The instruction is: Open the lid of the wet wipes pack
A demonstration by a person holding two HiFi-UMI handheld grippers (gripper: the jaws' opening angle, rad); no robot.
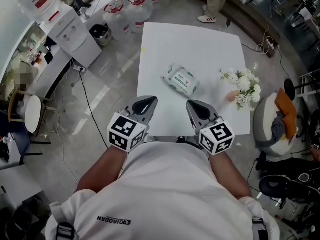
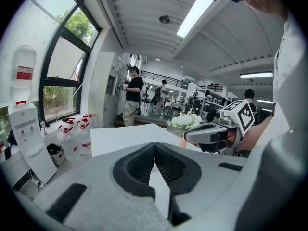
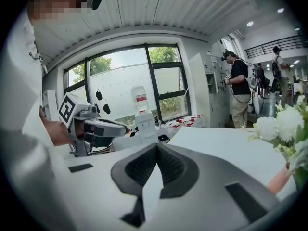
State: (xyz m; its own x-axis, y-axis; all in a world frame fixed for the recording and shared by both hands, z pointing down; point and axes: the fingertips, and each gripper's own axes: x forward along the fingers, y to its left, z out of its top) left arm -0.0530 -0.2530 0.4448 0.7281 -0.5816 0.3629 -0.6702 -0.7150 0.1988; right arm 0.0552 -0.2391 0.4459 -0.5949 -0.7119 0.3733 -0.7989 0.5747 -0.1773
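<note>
**Both tongs shut and empty at near desk edge; wipes pack untouched mid-desk**

Edges and room: The white desk [image 1: 200,44] is square and bare across most of its top. The wet wipes pack [image 1: 181,80] lies flat near the desk's centre, set at an angle, with open surface on all sides. The left tongs [image 1: 148,102] and right tongs [image 1: 193,105] sit side by side over the near edge. They are apart from each other, and both are short of the pack and not touching it.

Tongs state: In the left gripper view the left tongs [image 2: 155,144] have their tips together with nothing between them. The right tongs [image 3: 156,147] are likewise closed and empty.

Hidden or unclear: In both gripper views the tongs' own bodies block the near desk, so the pack cannot be made out there. From the head view the lid is too small to tell whether it is open or closed.

Surroundings: White flowers [image 1: 243,86] lie at the desk's right edge, well apart from the pack. A water dispenser [image 1: 70,31] and water bottles [image 1: 131,9] stand on the floor to the far left. A cushioned seat [image 1: 272,126] stands close to the near-right corner. A person [image 1: 216,1] stands beyond the far edge.
</note>
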